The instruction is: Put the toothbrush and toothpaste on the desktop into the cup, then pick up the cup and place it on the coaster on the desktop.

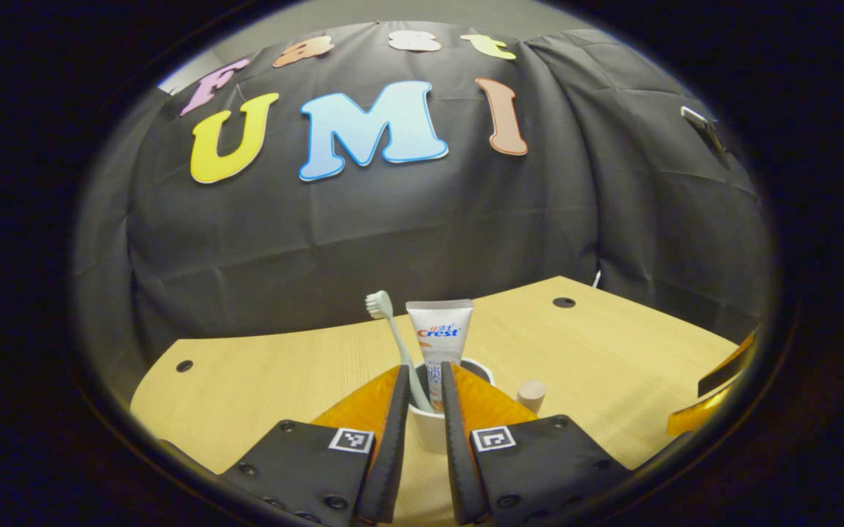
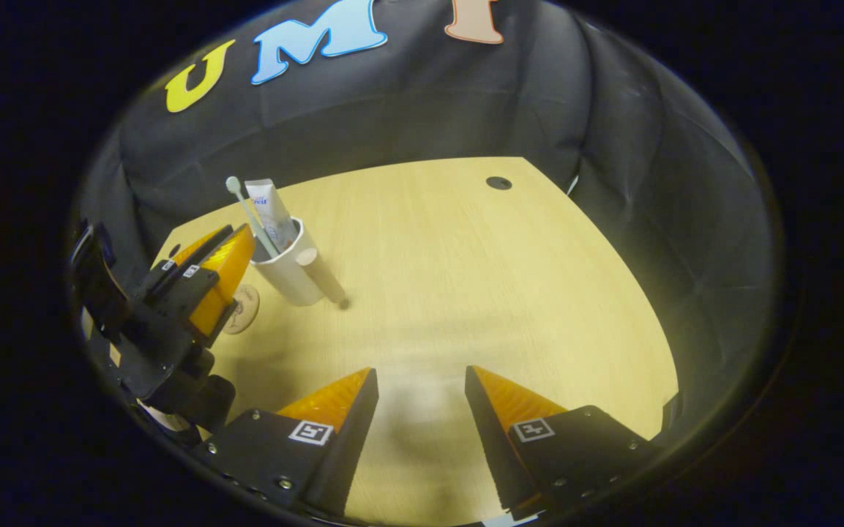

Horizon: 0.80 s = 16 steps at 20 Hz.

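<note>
Nearby, coaster (image 2: 244, 310) beside cup (image 2: 288, 274); desktop (image 2: 465, 278) beneath.

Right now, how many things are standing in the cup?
2. In the white cup, the toothbrush leans on the left of the left gripper view, and the toothpaste stands beside it on the right. Anything smaller inside would be hidden.

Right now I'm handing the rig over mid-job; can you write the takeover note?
Left gripper: shut on the cup, at its rim.
Right gripper: open, holding nothing, over bare desk.
Toothbrush and toothpaste: both standing in the cup, done.
Coaster: on the desk beside the cup, nothing on it.
Left to do: set the cup on the coaster.
</note>
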{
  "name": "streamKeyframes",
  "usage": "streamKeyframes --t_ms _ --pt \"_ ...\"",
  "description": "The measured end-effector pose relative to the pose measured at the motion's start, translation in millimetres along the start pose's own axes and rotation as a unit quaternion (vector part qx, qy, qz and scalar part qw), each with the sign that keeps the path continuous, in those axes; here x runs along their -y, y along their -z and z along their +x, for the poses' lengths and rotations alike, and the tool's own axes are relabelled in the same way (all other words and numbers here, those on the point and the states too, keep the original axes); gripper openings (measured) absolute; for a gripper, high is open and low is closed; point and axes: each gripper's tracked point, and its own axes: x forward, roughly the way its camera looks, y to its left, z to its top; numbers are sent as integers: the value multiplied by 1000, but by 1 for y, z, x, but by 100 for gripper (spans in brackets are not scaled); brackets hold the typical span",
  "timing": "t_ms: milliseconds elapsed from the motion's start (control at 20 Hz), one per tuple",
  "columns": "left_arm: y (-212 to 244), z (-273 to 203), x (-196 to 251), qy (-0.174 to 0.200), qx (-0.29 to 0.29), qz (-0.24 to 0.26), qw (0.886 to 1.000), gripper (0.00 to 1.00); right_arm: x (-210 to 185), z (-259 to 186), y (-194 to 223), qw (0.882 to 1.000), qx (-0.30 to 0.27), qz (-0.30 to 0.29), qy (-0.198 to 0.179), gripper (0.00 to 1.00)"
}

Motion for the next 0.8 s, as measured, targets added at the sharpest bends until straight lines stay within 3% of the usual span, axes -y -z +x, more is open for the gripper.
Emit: streamKeyframes --t_ms 50,150,250,350,550,650,800 --pt "0 -4 -1 2 -2 -2 1000 48 -1 -1 -3 1000 0 -2 -4 74" --pt "-1 -13 -3 5 -5 -5 1000 57 -4 2 -8 1000 0 -12 -13 74" --pt "-3 -21 -6 4 -8 -6 1000 58 -10 7 -14 999 -7 -34 -32 74" --pt "-5 -30 -11 1 -11 -8 1000 73 -18 12 -18 996 -18 -71 -50 74" --pt "-3 -49 -23 -11 -24 -11 1000 77 -35 22 -36 986 -29 -144 -83 74" --pt "-4 -58 -29 -20 -27 -11 999 93 -45 24 -49 977 -31 -184 -99 74" --pt "-3 -66 -32 -26 -35 -12 999 93 -62 31 -62 961 -46 -244 -124 74"
